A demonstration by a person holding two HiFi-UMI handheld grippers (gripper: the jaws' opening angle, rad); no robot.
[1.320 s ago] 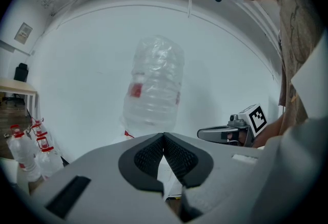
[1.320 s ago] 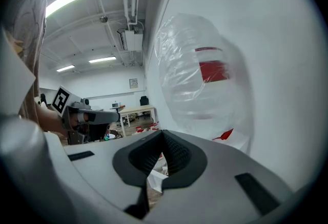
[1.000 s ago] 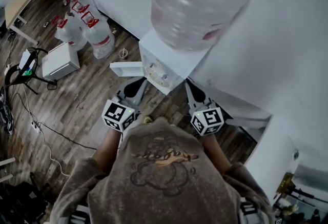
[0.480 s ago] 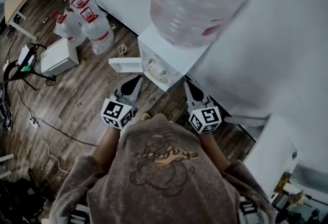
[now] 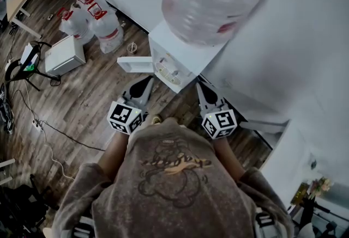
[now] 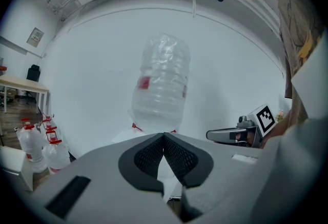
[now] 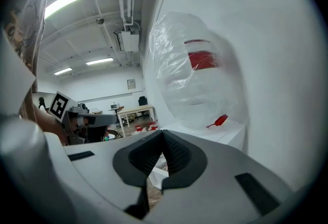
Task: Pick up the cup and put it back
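The left gripper (image 5: 143, 87) and right gripper (image 5: 204, 93), jaws together and empty, point at the white box-shaped water dispenser (image 5: 182, 57) just beyond, so its front lies within reach.

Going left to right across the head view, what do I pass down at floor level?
white box → left hand-held gripper → right hand-held gripper. The water jugs and the dispenser overlap these sideways, so they are left out.
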